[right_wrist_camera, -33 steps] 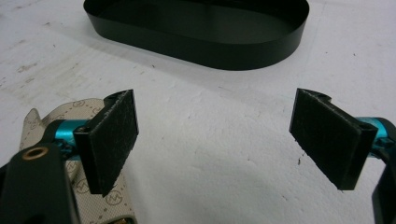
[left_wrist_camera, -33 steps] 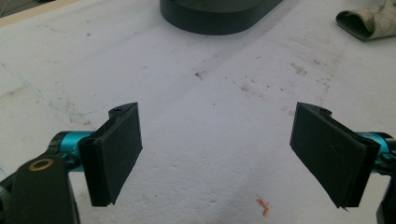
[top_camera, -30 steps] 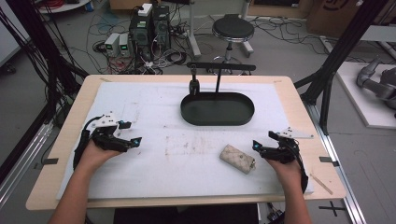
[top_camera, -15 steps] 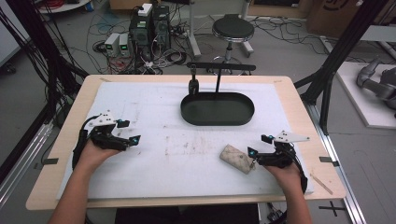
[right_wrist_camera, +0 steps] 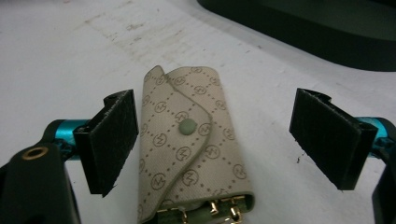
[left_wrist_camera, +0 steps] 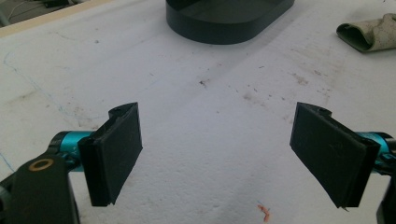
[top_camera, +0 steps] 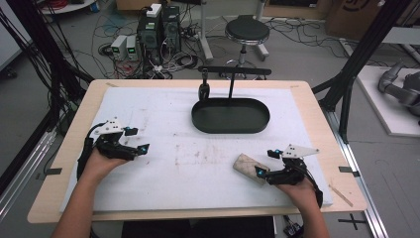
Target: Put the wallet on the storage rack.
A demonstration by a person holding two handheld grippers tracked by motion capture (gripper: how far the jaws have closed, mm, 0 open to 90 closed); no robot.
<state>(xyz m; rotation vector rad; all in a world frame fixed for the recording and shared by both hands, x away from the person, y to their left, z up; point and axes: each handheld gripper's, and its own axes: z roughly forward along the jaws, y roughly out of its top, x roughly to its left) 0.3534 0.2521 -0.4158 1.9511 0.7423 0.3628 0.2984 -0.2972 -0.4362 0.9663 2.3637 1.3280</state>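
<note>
Since a second ago the right tool point(top_camera: 264, 169) has advanced along the bench's point(top_camera: 163, 106) near edge onto the pouch point(right_wrist_camera: 190, 149). The pouch now lies between its open jaws, untouched, toward the near right corner. A grasp looks imminent. The left tool point(top_camera: 136, 144) rests open, empty, near the left edge.

Black oval tray point(top_camera: 230, 115) on white-covered worktop point(top_camera: 163, 106); beyond it, stool point(top_camera: 246, 30), computer towers point(top_camera: 157, 25), floor cables point(top_camera: 99, 49).
</note>
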